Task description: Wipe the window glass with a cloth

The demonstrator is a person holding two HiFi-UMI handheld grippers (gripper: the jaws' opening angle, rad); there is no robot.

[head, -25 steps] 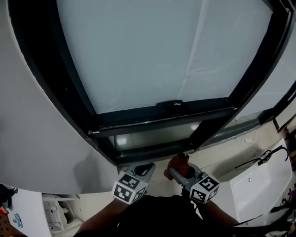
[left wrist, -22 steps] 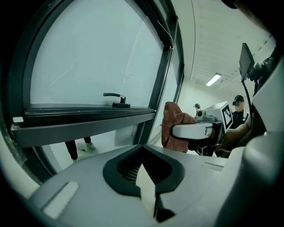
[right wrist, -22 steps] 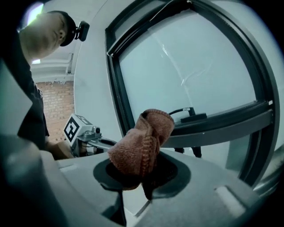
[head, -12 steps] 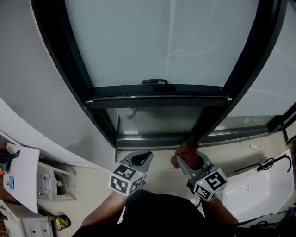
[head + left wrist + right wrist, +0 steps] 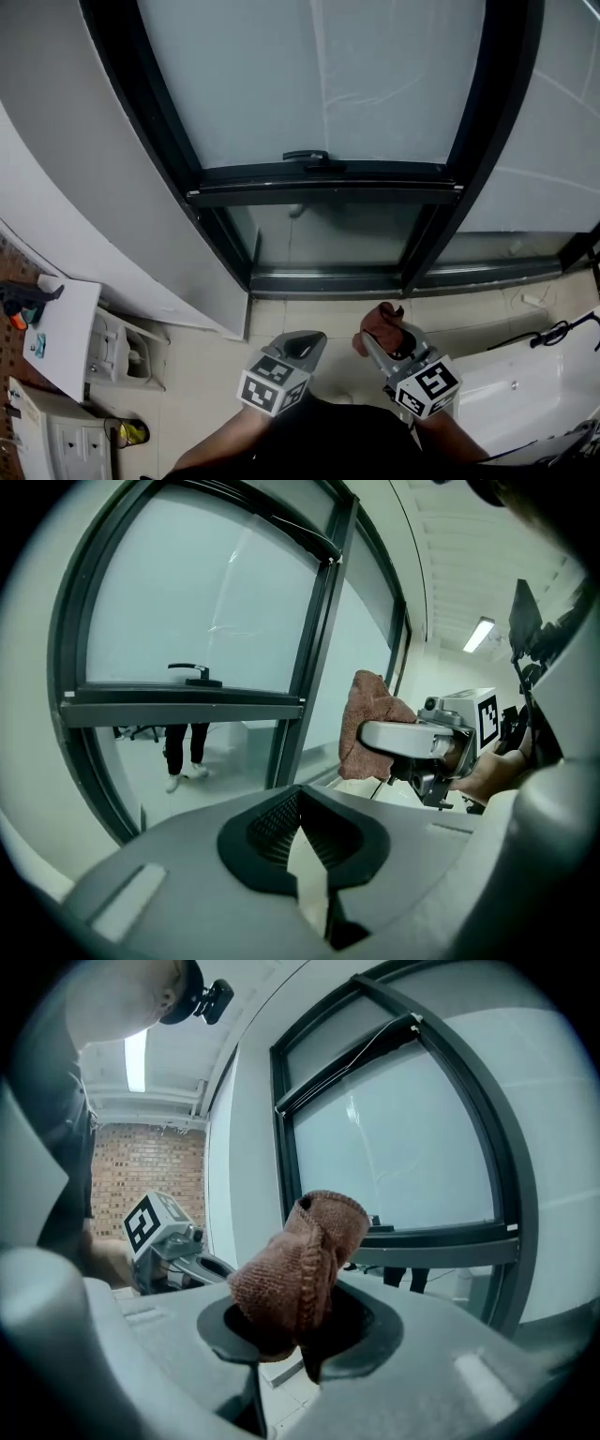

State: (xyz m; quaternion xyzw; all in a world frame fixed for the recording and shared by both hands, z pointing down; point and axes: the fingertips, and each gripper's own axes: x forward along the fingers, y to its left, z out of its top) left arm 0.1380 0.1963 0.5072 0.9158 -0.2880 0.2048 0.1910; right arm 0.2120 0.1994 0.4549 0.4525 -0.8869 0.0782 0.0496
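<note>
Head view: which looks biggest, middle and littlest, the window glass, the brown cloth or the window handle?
1. window glass: biggest by far, it fills most of the picture.
2. brown cloth: looks a little bigger than the handle.
3. window handle: looks littlest, but it is farther from the camera than the cloth, so their real order is unsure.

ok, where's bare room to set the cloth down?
Bare floor tiles between the window's bottom frame and the left tongs and right tongs, running left to the grey wall. Crowded: white cabinet and clutter at left, white unit with cables at right.
</note>
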